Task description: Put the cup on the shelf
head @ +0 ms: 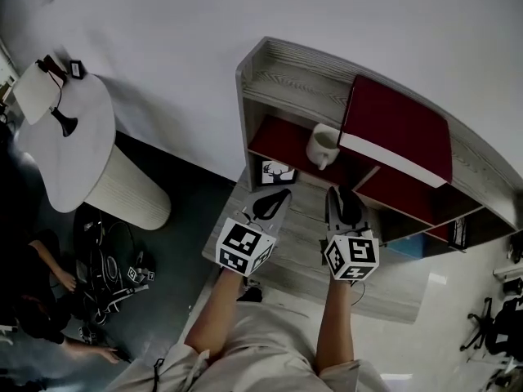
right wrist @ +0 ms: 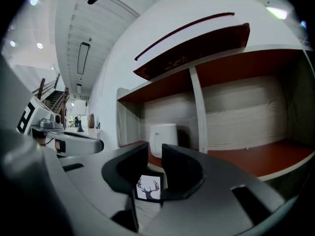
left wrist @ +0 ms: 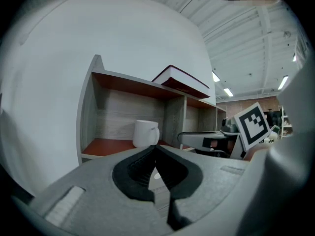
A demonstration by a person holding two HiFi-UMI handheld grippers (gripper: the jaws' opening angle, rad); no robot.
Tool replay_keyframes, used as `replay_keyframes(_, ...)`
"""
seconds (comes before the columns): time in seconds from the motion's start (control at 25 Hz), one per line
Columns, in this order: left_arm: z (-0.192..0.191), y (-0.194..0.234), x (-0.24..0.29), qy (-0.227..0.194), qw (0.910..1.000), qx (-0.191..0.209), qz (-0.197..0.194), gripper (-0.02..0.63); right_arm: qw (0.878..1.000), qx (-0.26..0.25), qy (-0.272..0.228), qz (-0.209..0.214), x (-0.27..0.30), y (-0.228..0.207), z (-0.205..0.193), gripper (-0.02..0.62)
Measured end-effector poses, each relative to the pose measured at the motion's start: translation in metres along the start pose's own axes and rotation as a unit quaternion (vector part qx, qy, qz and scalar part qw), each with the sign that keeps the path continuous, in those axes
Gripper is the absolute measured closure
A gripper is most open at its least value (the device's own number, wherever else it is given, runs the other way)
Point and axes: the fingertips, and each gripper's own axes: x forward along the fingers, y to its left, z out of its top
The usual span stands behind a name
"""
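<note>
- Cup (head: 323, 145) stands upright on the red board of the shelf (head: 261, 64), in the left compartment. A dark red book (head: 396, 129) lies on the top board above and to its right.
- Neither gripper touches it, so the placing looks done.
- The left gripper (head: 274, 204) hangs in front of the shelf over the lower wooden surface. Its own view shows the jaw tips pressed together with nothing between them.
- The right gripper (head: 343, 205) hangs beside it. Its jaws stand a narrow way apart and hold nothing; through the gap shows only the small deer picture (right wrist: 148, 188) propped below the cup's board.
- From the left gripper view the cup seems to sit toward the front of its board. How near the lip it is I cannot say for sure, as the wide lens bends that edge.
- Main risk: if either gripper is lifted or swung forward, it could clip the cup or its handle, which points toward the open front. That could tip the cup off the board.
- Second risk: the deer picture stands just ahead of both grippers. A low forward move, above all by the left gripper, could knock it flat.
- The book overhangs the top board a little. A high upward sweep by the right gripper could catch its edge.
</note>
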Motion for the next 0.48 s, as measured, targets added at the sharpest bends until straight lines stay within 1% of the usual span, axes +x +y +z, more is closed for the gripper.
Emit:
replay_keyframes(0.36, -0.005, -0.057, -0.006, 0.009, 0.9997, 0.008, -0.02, 0.597, 1.0, 0.009, 0.002, -0.007, -0.054, -0.011, -0.008, 0.499)
replay_keyframes(0.48, -0.006, -0.069, -0.013, 0.007, 0.9997, -0.004, -0.024, 0.597, 1.0, 0.015, 0.002, -0.008, -0.071, -0.009, -0.01, 0.499)
